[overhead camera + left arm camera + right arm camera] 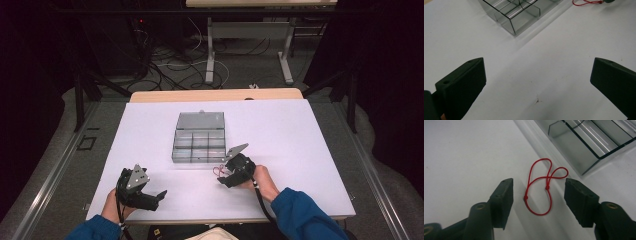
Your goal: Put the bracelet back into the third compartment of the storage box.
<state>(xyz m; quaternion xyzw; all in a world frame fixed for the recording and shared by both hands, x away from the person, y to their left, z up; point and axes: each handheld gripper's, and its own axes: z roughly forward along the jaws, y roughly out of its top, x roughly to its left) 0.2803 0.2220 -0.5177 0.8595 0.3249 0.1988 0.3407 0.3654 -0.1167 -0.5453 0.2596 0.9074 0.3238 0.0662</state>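
So the divided box (198, 145) sits about mid-bench (310, 150), lid flipped back on the far side. The looped string (541, 185) lies flat just off its near right corner, between the right gripper (226, 172) fingers. The left gripper (150, 197) is at the near left edge, well apart.

Red string (539, 187): thin cord, tied with two small knots, lying flat and slack in overlapping loops on the white tabletop (461, 157); just beside the near corner of the clear compartment box (589, 142); not touching it.
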